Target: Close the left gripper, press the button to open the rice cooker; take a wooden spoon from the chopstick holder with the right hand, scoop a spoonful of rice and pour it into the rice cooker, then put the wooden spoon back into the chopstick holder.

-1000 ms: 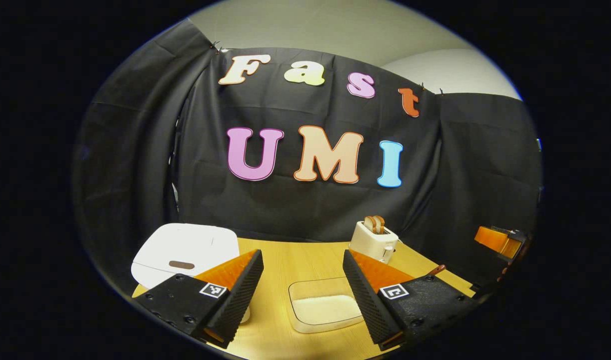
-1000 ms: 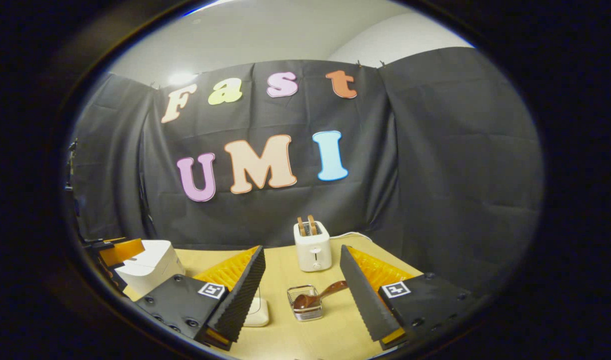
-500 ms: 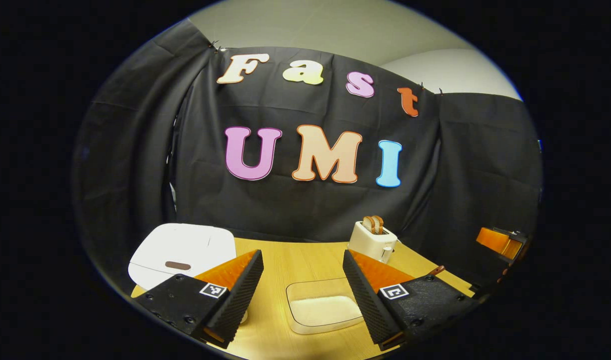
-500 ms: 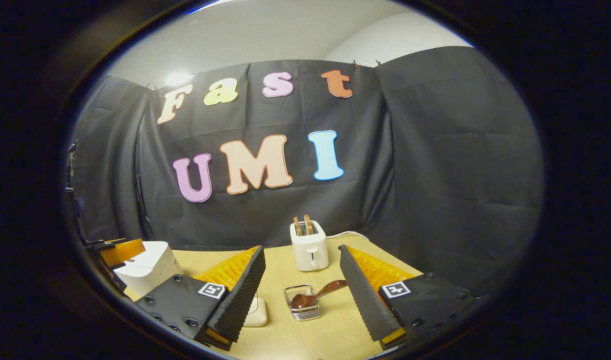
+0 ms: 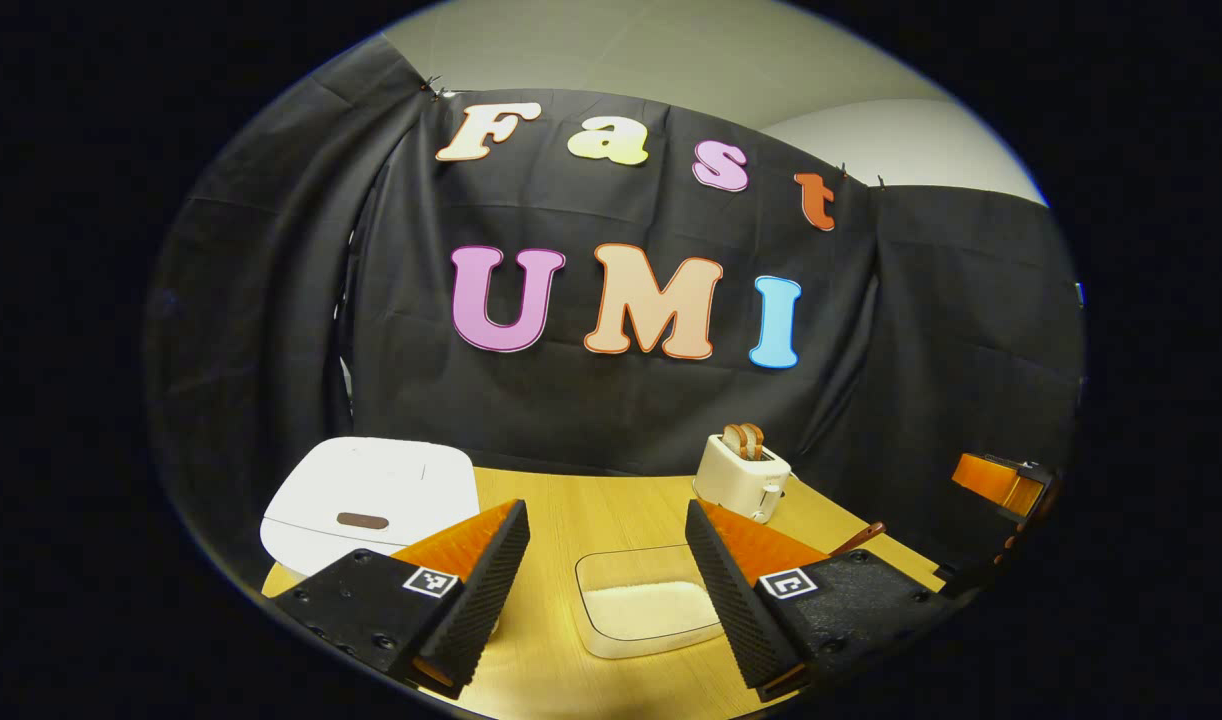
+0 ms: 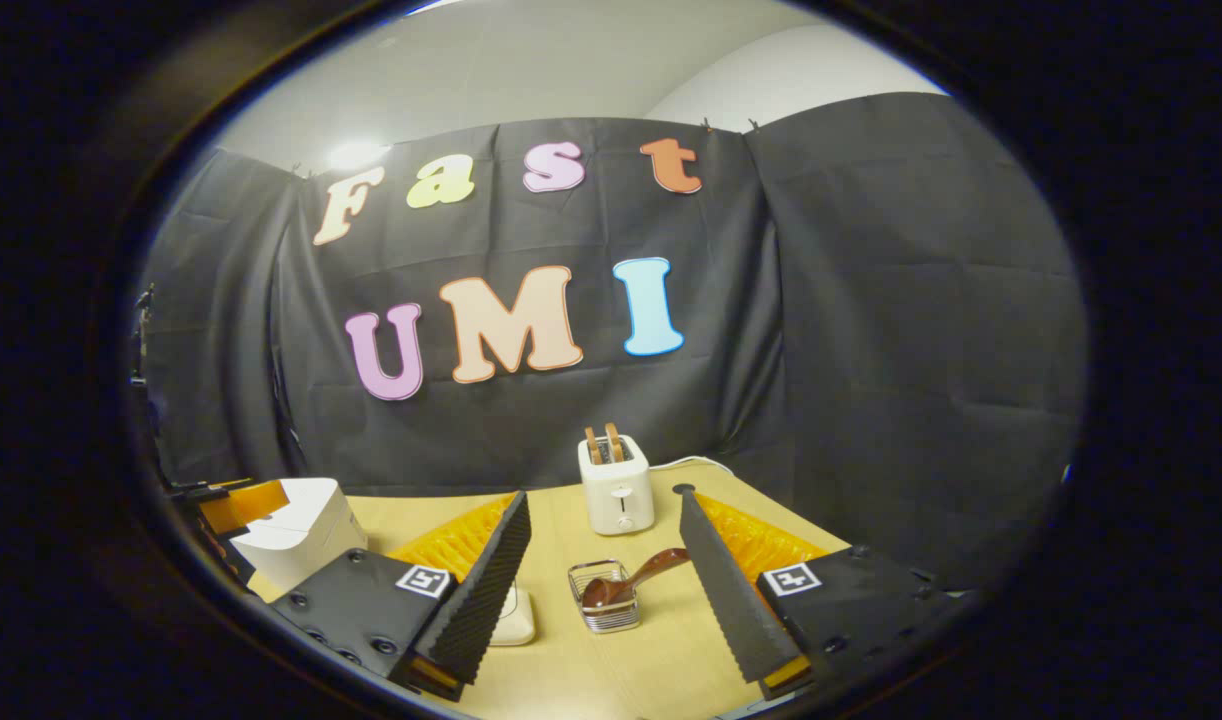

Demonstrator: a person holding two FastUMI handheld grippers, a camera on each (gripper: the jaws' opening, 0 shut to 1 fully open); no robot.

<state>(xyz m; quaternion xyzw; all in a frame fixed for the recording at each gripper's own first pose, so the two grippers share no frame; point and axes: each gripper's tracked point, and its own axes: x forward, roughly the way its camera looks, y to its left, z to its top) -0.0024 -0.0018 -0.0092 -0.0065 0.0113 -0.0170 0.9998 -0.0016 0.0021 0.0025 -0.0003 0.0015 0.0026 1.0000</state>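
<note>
In the left gripper view, the left tool (image 5: 607, 575) hung wide open and empty above the surface (image 5: 591, 510), the closed rice cooker (image 5: 371, 495) ahead on its left, the rice tray (image 5: 643, 605) between its fingers. In the right gripper view, the right tool (image 6: 603, 570) was spread wide, empty, with the wooden spoon (image 6: 631, 583) resting in the chopstick holder (image 6: 601, 600) beyond, near a toaster (image 6: 617, 487).

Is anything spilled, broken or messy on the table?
Nothing stands out. The rice sits inside its clear tray, the rice cooker is shut, the spoon lies with its bowl in the wire holder, and the toaster stands upright. No spills on the table.
</note>
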